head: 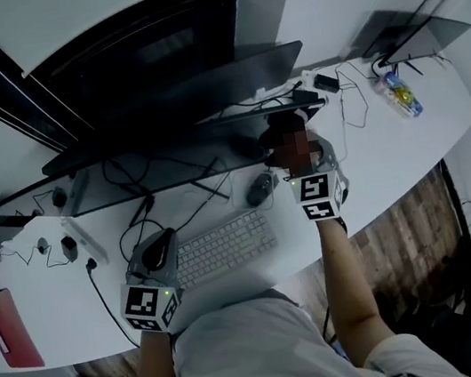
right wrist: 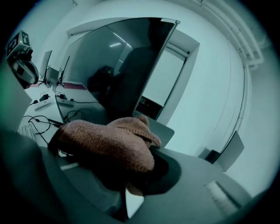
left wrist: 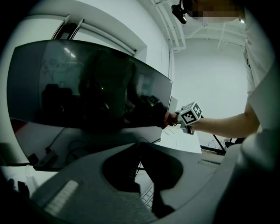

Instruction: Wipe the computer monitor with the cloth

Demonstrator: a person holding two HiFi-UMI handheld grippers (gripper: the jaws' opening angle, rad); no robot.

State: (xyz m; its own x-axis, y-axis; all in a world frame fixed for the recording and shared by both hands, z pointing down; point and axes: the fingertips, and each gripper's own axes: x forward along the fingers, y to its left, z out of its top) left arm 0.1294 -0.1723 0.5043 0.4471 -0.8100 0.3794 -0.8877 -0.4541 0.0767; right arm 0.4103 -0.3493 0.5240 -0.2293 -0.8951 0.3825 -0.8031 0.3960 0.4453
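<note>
Two hand-held grippers, one cloth, one screen. Item one: right hand-held gripper (right wrist: 140, 151), jaws clamped on a pinkish-brown terry cloth (right wrist: 105, 142). The cloth is bunched so that a thick looped fold bulges ahead of the jaws, presumably so that soft pile and not hard plastic meets the glass. Item two: wide, curved, black-framed computer monitor (left wrist: 87, 83), screen dark and showing only reflections. It stands upright at the back of the white counter (head: 56, 296). The cloth is held up at the monitor's lower right corner, close against the screen edge. Whether it actually presses on the glass cannot be settled from where I stand. The arm reaches forward at full stretch, which suits a wipe starting from that corner, and most of the screen appears not yet covered. Item three: left hand-held gripper (left wrist: 139, 146), fingertips brought together on nothing. It hangs low over the counter by the left end of the white keyboard (head: 223, 247), well apart from the screen, most likely parked there to stay out of the working arm's way. Sundries: dark computer mouse (head: 260, 189) just right of the keyboard, loose black cables (head: 129, 170) trailing under the monitor, and a flat red folder (head: 8, 331) at the counter's far left.
</note>
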